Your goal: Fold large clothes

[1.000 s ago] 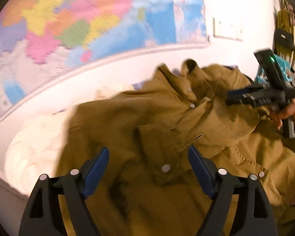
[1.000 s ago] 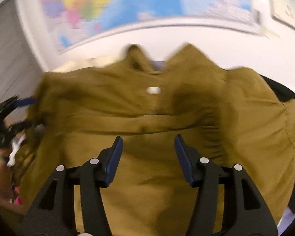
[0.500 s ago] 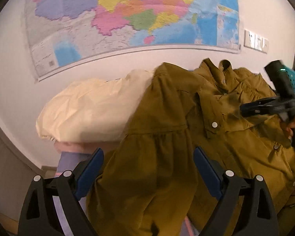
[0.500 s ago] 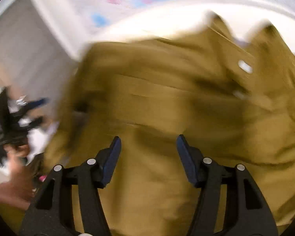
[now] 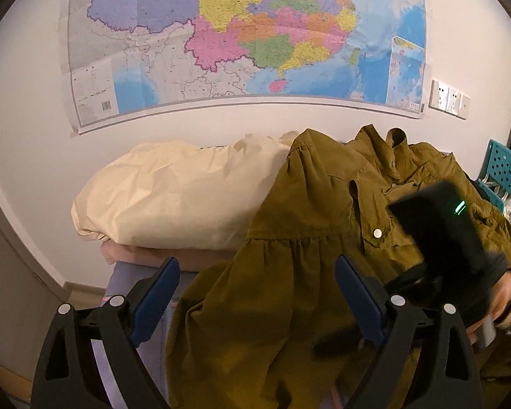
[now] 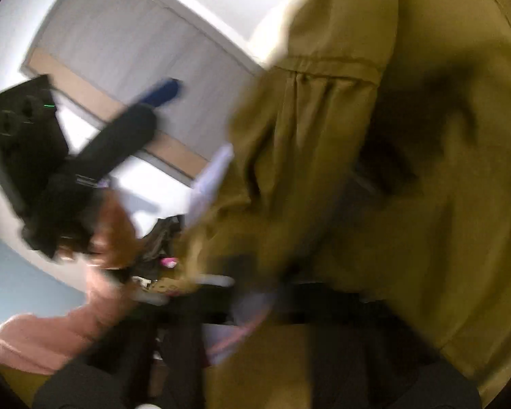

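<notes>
An olive button-up jacket [image 5: 306,204] lies rumpled on the bed, its gathered sleeve hanging toward me. My left gripper [image 5: 255,266] hovers open over that sleeve, its blue pads wide apart and touching nothing. In the left wrist view the right gripper's black body [image 5: 439,231] sits low on the jacket's front, its fingertips hidden. The right wrist view is badly blurred. There the jacket [image 6: 391,136] fills the frame, and my right gripper [image 6: 255,306] looks shut with olive cloth at its tips.
A cream pillow [image 5: 173,197] lies against the wall on the lilac sheet [image 5: 126,272]. A large map [image 5: 242,34] hangs above. A teal perforated basket [image 5: 504,167] stands at the right. The person's pink sleeve [image 6: 34,341] shows at lower left.
My right gripper swung left across the jacket toward the left gripper and closed its jaws. The left gripper slid left, bringing the pillow and the bed's edge into view, and stayed open.
</notes>
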`<state>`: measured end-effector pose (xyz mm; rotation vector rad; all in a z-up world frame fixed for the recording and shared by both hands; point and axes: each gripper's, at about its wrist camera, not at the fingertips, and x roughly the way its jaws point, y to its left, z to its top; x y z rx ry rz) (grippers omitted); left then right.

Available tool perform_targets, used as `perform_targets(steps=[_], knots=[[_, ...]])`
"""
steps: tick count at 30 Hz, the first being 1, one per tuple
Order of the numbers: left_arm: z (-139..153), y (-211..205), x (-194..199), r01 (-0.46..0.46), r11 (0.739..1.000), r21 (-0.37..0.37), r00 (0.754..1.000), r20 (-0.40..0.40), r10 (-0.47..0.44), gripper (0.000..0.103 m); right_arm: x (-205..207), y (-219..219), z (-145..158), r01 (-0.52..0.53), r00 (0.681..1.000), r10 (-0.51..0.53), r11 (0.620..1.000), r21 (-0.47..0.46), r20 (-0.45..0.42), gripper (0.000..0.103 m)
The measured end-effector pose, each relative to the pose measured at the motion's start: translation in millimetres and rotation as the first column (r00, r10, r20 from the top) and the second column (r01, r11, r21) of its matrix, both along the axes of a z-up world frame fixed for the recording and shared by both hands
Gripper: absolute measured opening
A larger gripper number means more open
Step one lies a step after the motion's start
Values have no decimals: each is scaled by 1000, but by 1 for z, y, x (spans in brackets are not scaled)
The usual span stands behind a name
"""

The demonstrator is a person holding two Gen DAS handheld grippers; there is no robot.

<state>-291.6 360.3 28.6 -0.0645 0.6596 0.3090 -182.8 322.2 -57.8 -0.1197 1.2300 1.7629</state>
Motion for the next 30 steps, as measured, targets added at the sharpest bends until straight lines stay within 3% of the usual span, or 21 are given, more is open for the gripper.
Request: perform_targets(steps=[5,9,11,14,16,18,19,20,22,25,28,30], knots=[[31,2,-16,34,999,-38,995,97,-30,89,13,-55,93,-51,996,39,987,152,79,1],[62,-7,-19,110,992,-60,974,206,-96,90,45,-114,166,9,973,-55,979,202,225,1],[67,-17,-9,151,987,-49,966,221,-137,90,70,-142,189,66,946,-121,980,187,300,1],[56,-39,23,208,978,-19,962,184,-201,90,103,-180,214,179,876,-222,974,138,428,2],[41,-50,48,248,968,-32,960,140,-241,90,135,-192,209,288,813,-281,955,68,510,5],[17,-63,82,266,963,-35,963,61,-264,90,151,-191,184,371,762,-298,928,-10,575,5],[7,-69,96,268,963,-25,963,21,-268,90,156,-194,172,402,751,-307,915,-35,584,19],[-4,-75,109,275,961,-18,961,-19,-275,90,167,-196,155,441,726,-317,895,-60,610,50],[-24,-87,136,290,957,-25,952,-93,-291,90,172,-206,138,493,694,-369,869,-34,618,79],[-36,-94,158,277,961,2,951,-145,-273,89,176,-239,115,538,707,-459,843,11,537,78],[-36,-94,169,279,960,-6,949,-149,-277,89,184,-281,101,617,678,-565,785,52,470,80],[-33,-95,176,280,960,-3,949,-148,-277,89,190,-312,89,655,682,-618,754,50,391,80]])
